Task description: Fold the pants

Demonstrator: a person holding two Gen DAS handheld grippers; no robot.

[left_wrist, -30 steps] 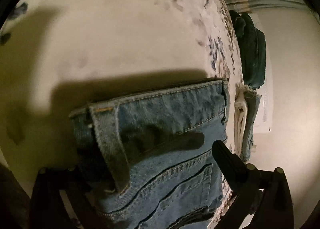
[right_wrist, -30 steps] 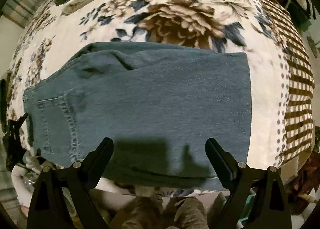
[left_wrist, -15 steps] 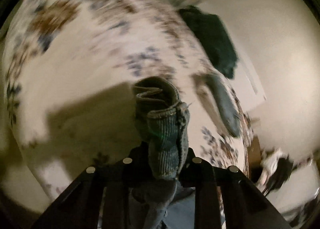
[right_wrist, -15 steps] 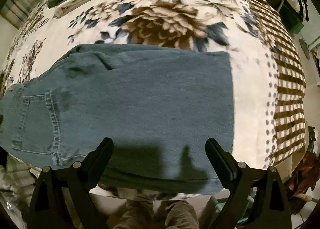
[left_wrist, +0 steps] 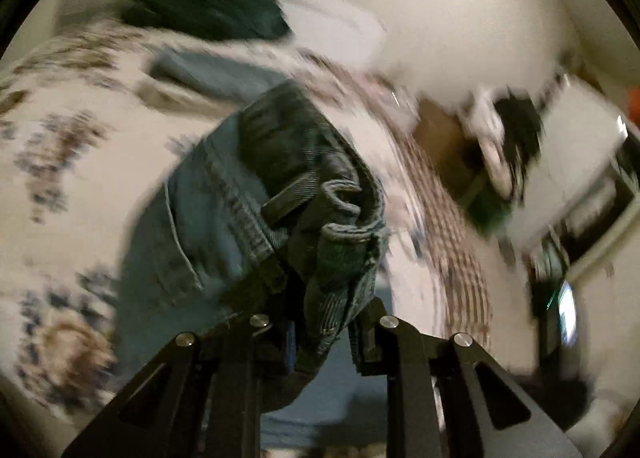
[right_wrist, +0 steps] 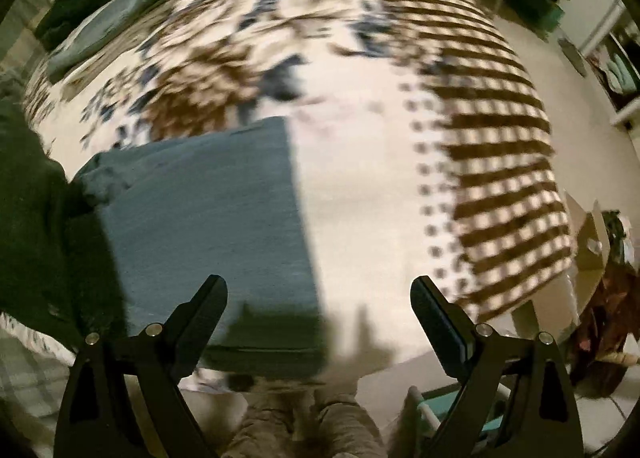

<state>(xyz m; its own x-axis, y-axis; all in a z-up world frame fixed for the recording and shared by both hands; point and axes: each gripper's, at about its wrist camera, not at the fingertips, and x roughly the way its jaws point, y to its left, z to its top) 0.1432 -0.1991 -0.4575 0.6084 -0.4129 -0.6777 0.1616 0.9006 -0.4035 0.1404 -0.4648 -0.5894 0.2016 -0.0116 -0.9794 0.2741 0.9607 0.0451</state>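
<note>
The blue denim pants lie on a floral bedspread. My left gripper is shut on the bunched waistband and holds it lifted above the bed. In the right wrist view the leg part of the pants lies flat at the near left of the bed. My right gripper is open and empty, hovering over the pants' hem edge near the front of the bed. Both views are motion-blurred.
A stack of folded dark green and blue clothes sits at the far side of the bed, also in the right wrist view. The bedspread has a brown checked border. Cluttered floor and shelves lie beyond the bed.
My left gripper has closed on the waistband and lifted it, swinging across the bed. The pants have shifted left in the right wrist view, and the right gripper stays open.
</note>
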